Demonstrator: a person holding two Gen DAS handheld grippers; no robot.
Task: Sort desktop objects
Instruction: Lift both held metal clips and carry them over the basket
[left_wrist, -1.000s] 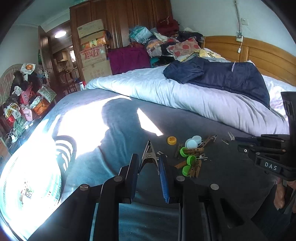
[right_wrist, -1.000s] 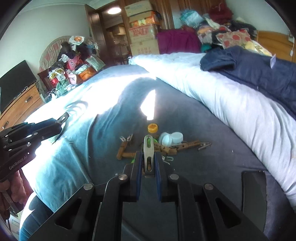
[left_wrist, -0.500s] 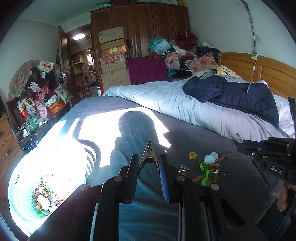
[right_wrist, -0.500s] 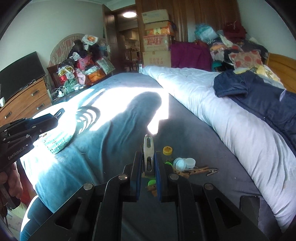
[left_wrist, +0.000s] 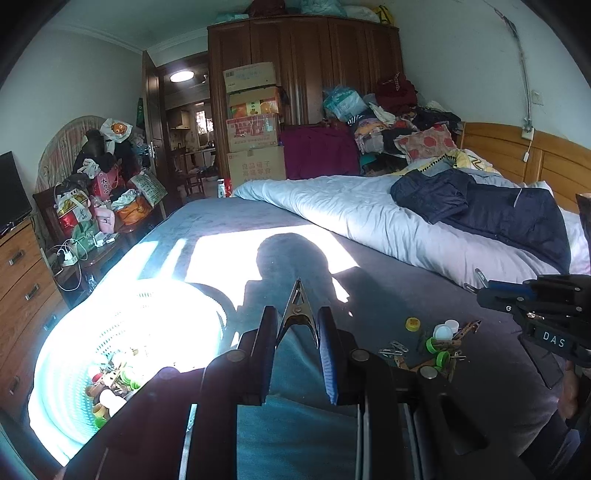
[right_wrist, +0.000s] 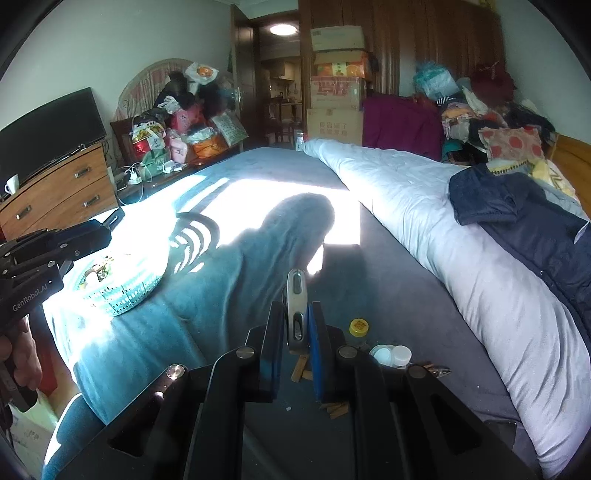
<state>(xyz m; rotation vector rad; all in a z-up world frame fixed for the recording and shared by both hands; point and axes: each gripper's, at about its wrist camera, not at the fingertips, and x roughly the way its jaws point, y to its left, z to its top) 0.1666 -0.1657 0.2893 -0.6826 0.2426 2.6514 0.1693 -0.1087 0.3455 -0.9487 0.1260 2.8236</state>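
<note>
My left gripper is shut on a metal spring clip and holds it above the bed, right of a pale green basket with several small items inside. My right gripper is shut on another metal clip, seen edge-on, above a pile of loose items. The pile has a yellow cap, white caps, green caps, wooden clothespins and small metal clips. The basket also shows in the right wrist view, with the left gripper beside it.
A folded white duvet with a dark blue jacket lies along the bed's right. A wooden dresser with a TV stands at the left. Cardboard boxes, bags and a wardrobe fill the far end.
Both grippers have lifted away from the pile with their clips. The left one has swung left, bringing the basket into view.
</note>
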